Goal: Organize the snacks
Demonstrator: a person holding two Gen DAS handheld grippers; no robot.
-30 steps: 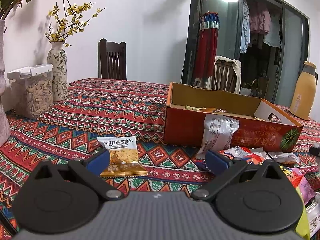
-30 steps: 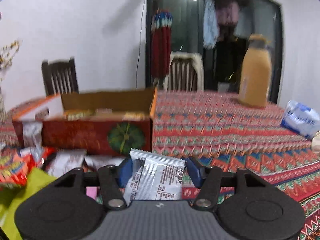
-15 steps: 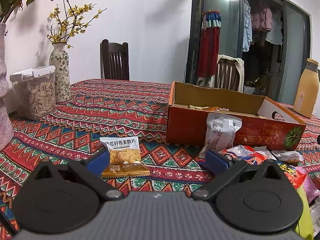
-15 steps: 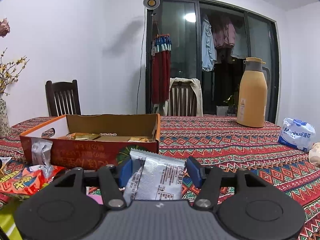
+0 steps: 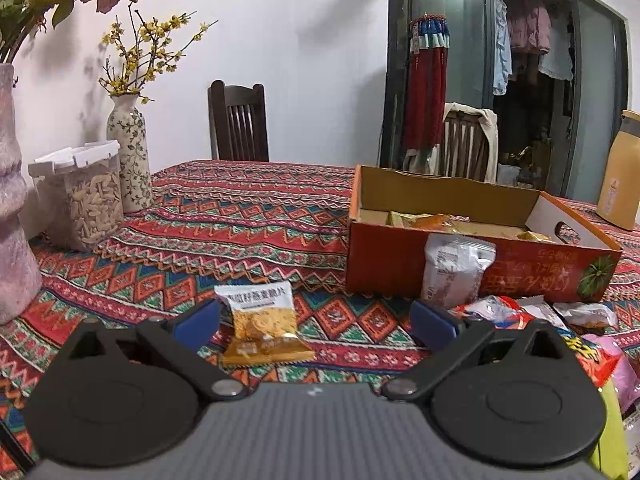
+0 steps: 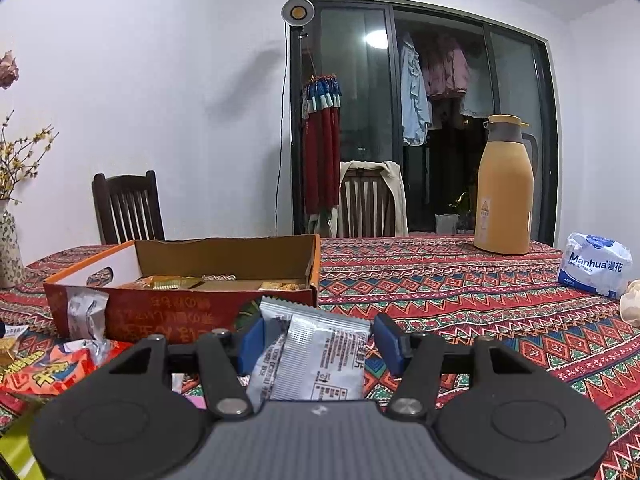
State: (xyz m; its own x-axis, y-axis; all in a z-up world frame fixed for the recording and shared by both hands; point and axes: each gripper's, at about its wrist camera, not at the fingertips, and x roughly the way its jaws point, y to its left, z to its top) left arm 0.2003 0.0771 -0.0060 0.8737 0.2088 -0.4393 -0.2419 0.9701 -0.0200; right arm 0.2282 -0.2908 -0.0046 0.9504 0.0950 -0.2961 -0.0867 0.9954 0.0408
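Left view: our left tool (image 5: 316,318) wide open, holds nothing. Yellow oat snack (image 5: 262,324) lies on desk (image 5: 224,232) between its fingers. Box (image 5: 472,240) has few snacks inside; pile of packets (image 5: 532,316) waits outside. We think job partly done.

Right view: our right tool (image 6: 318,342) pinches silver packet (image 6: 316,360), near box (image 6: 192,280), not in yet. Only here we see jug (image 6: 505,184) and tissue pack (image 6: 595,270).

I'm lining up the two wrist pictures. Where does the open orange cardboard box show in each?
Left wrist: orange cardboard box right of centre, a silver packet leaning on its front.
Right wrist: the box left of centre, behind the right gripper.
Shared landmark: tan thermos jug.
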